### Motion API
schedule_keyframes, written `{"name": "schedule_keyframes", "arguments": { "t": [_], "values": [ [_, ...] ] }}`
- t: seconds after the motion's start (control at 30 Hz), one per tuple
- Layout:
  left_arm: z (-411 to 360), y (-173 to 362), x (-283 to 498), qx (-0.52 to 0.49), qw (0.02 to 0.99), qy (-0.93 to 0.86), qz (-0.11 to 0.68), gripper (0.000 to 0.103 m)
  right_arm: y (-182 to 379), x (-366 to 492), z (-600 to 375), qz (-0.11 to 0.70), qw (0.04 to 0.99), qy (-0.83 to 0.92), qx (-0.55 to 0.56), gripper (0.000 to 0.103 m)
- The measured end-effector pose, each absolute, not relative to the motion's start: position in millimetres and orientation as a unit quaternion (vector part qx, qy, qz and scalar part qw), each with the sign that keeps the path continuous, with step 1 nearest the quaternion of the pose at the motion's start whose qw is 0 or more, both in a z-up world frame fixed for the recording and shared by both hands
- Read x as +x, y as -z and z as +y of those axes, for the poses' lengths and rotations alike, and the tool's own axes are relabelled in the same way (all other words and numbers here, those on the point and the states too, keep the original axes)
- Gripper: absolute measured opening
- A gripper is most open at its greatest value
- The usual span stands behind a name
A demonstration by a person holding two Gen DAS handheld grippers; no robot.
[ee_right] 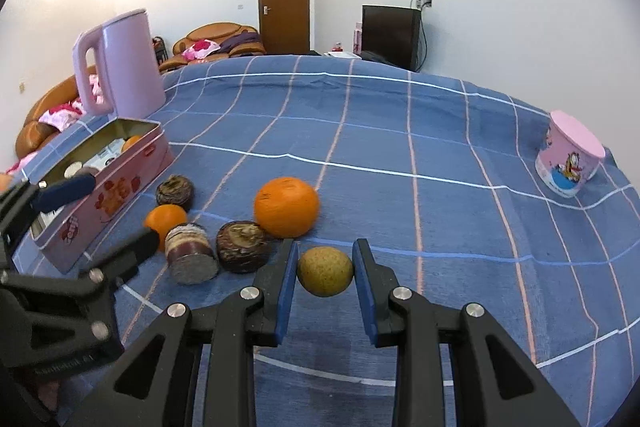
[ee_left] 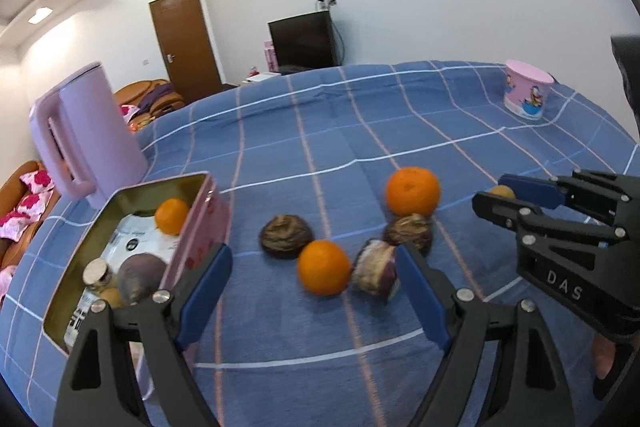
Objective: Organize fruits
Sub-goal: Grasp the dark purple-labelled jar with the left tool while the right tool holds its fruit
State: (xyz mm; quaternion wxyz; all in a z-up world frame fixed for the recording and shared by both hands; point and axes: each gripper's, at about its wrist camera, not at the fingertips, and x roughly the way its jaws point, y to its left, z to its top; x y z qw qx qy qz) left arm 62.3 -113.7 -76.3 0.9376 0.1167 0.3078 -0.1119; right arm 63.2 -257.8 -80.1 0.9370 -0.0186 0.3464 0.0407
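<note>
Now yellow-brown fruit between right claw pads.

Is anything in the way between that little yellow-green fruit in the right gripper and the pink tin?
Yes. The right gripper is shut on the yellow-green fruit. Between it and the pink tin lie brown fruits, two oranges, and the open left gripper.

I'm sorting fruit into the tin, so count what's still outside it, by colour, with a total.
oranges: 2
dark brown fruits: 3
yellow-green fruit, held in the right gripper: 1
Total: 6
</note>
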Motion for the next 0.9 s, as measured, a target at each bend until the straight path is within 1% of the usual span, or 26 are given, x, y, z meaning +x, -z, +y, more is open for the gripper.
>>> {"name": "schedule_keyframes", "arguments": {
  "t": [0.03, 0.2, 0.3, 0.4, 0.47, 0.73, 0.77, 0.8, 0.83, 0.87, 0.9],
  "values": [
    [-116.2, 77.2, 62.9, 0.12, 0.937, 0.113, 0.308, 0.085, 79.7, 62.6, -260.2, 0.345, 0.938, -0.04, -0.013, 0.03],
    [-128.9, 81.6, 64.1, 0.136, 0.93, 0.127, 0.317, 0.071, 79.1, 61.5, -261.6, 0.341, 0.939, -0.04, -0.001, 0.03],
    [-133.3, 82.9, 64.6, 0.138, 0.927, 0.133, 0.321, 0.065, 78.9, 61.1, -261.7, 0.339, 0.94, -0.04, 0.0, 0.03],
    [-138.4, 84.9, 66.8, 0.14, 0.922, 0.146, 0.33, 0.064, 78.9, 61.6, -262.5, 0.339, 0.94, -0.04, 0.0, 0.03],
    [-140.9, 87.1, 70.1, 0.14, 0.916, 0.155, 0.341, 0.061, 78.9, 62.0, -262.6, 0.339, 0.94, -0.04, -0.001, 0.03],
    [-155.2, 90.0, 73.4, 0.161, 0.913, 0.151, 0.343, 0.061, 79.1, 61.9, -260.8, 0.34, 0.939, -0.041, -0.007, 0.03],
    [-158.8, 90.4, 72.0, 0.169, 0.912, 0.151, 0.342, 0.058, 78.9, 61.7, -261.2, 0.339, 0.94, -0.041, -0.006, 0.03],
    [-162.2, 91.0, 70.2, 0.178, 0.911, 0.152, 0.341, 0.049, 78.6, 61.3, -261.8, 0.338, 0.94, -0.041, -0.005, 0.03],
    [-165.5, 91.7, 68.3, 0.185, 0.91, 0.151, 0.34, 0.043, 78.2, 60.8, -262.7, 0.336, 0.941, -0.041, -0.003, 0.03],
    [-167.1, 92.0, 66.5, 0.19, 0.91, 0.148, 0.336, 0.04, 78.0, 60.5, -263.1, 0.336, 0.941, -0.041, -0.002, 0.03],
    [-167.8, 92.1, 65.7, 0.192, 0.911, 0.149, 0.335, 0.04, 77.9, 60.3, -263.1, 0.335, 0.941, -0.041, -0.001, 0.03]
  ]
}}
